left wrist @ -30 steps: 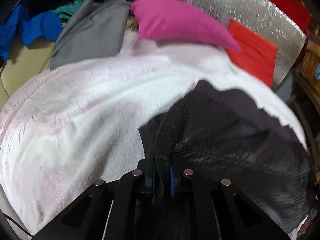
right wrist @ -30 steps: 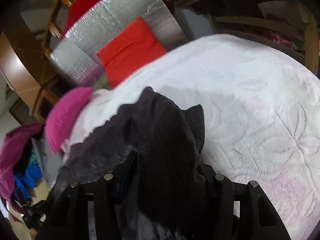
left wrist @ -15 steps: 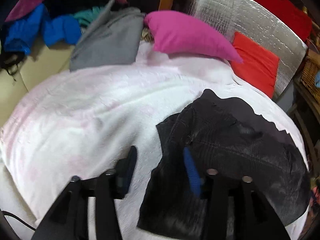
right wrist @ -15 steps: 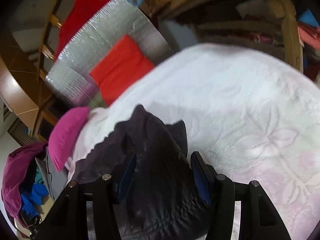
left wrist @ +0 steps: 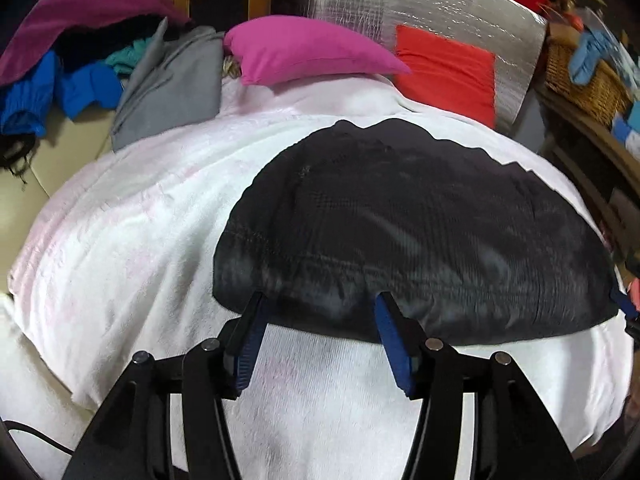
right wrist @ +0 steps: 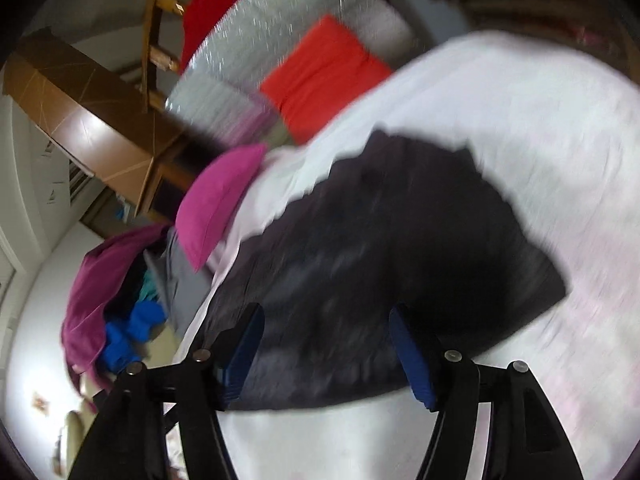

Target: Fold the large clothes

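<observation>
A black garment (left wrist: 420, 232) lies flat and folded on the white blanket (left wrist: 140, 260). My left gripper (left wrist: 320, 300) is open. Its blue pads (left wrist: 394, 344) stand apart at the garment's near edge with nothing pressed between them. In the right wrist view the same garment (right wrist: 400, 248) is blurred and spreads ahead of my right gripper (right wrist: 326, 312). Its jaws are opening. The cloth shows in the gap beyond the fingertips, but the pads do not touch it.
A magenta pillow (left wrist: 308, 48), a red cushion (left wrist: 448, 68) and a silver foil mat (left wrist: 420, 4) line the blanket's far side. A grey garment (left wrist: 172, 84) and a pile of blue and purple clothes (left wrist: 84, 84) lie at the far left. A wicker basket (left wrist: 588, 80) stands at the right.
My left gripper let go of the black garment and drew back from it. The right gripper's jaws widened and also pulled back. The garment dropped from a bunched fold to lying flat.
</observation>
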`<state>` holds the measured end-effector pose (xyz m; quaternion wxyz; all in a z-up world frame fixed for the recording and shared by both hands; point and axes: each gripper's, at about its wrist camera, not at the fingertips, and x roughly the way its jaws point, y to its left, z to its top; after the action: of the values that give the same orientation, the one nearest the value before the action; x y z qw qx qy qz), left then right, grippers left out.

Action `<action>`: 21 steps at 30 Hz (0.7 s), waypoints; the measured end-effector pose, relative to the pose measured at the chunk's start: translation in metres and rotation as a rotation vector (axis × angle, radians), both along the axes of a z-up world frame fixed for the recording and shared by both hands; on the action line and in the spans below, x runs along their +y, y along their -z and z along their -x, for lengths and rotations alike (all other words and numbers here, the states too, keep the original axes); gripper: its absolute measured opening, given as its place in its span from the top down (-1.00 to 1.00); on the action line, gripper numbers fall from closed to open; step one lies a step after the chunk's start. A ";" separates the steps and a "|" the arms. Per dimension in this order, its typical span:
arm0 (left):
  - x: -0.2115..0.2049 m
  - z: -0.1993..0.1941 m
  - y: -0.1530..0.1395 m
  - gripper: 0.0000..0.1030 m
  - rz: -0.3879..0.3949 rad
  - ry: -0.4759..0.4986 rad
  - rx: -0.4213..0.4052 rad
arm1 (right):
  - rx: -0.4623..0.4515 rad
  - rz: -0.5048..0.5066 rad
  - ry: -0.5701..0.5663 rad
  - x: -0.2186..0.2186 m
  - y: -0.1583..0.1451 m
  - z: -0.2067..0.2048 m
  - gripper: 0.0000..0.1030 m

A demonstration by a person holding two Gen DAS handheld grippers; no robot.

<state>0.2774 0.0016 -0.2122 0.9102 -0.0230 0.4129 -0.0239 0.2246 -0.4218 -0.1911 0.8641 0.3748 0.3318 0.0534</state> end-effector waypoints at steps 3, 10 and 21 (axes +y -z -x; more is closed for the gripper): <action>-0.001 0.007 -0.002 -0.10 -0.038 -0.011 -0.027 | 0.018 -0.048 -0.038 0.009 0.009 0.005 -0.34; -0.001 0.006 0.002 -0.10 -0.086 -0.024 -0.033 | 0.107 -0.098 -0.003 0.001 0.030 0.013 -0.37; 0.001 -0.003 0.007 -0.10 -0.076 -0.035 -0.012 | 0.226 -0.197 0.090 -0.018 0.060 0.001 -0.37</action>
<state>0.2806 0.0029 -0.2195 0.9132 0.0044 0.4075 0.0073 0.2236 -0.4399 -0.2511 0.7817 0.4760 0.4029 0.0043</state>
